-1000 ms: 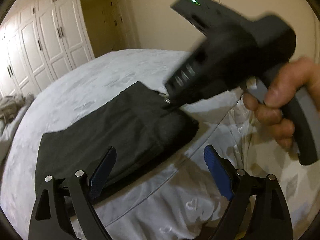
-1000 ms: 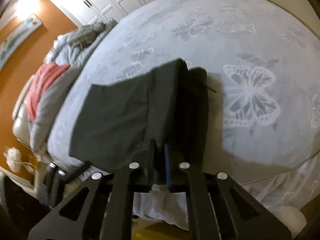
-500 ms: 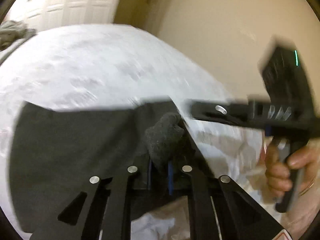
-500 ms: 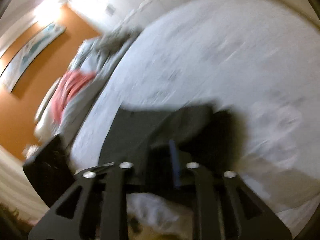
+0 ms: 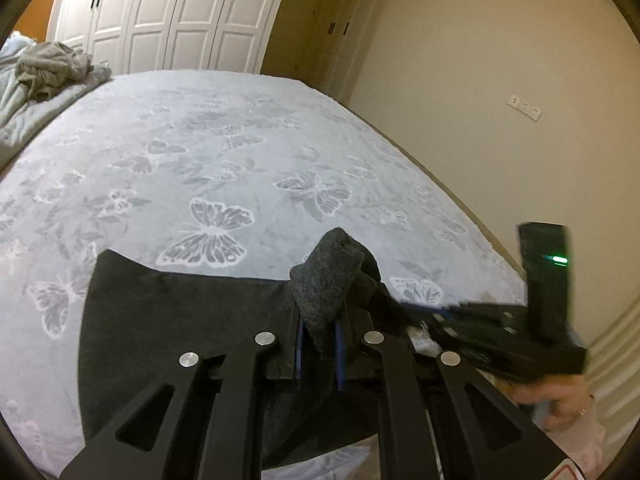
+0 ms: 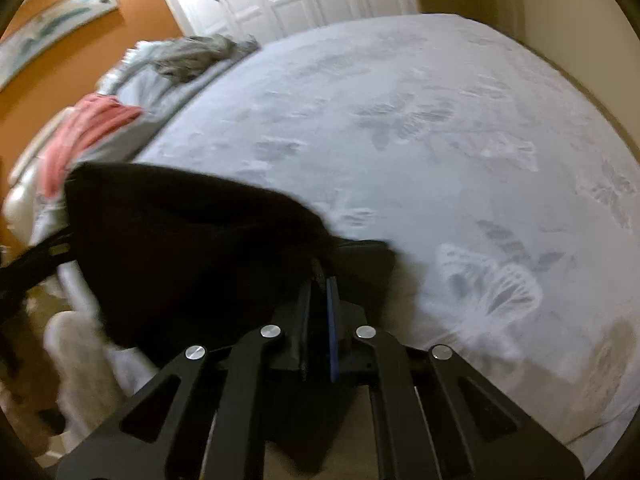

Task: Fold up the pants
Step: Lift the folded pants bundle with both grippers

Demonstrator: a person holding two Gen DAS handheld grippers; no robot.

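The dark grey pants lie at the near edge of the bed, partly folded. My left gripper is shut on a bunched corner of the pants, which sticks up between the blue pads. My right gripper is shut on another edge of the pants, lifted off the bed and blurred. The right gripper's body shows in the left wrist view, held by a hand just to the right of the left gripper. The left gripper's body shows at the left edge of the right wrist view.
The bed has a pale grey cover with butterfly prints. Crumpled grey clothes and a pink cloth lie at the bed's far left. White wardrobe doors stand behind; a beige wall is on the right.
My left gripper has gone from open above the pants to shut on a bunched corner. Both grippers have swung round and lifted the near edge of the pants.
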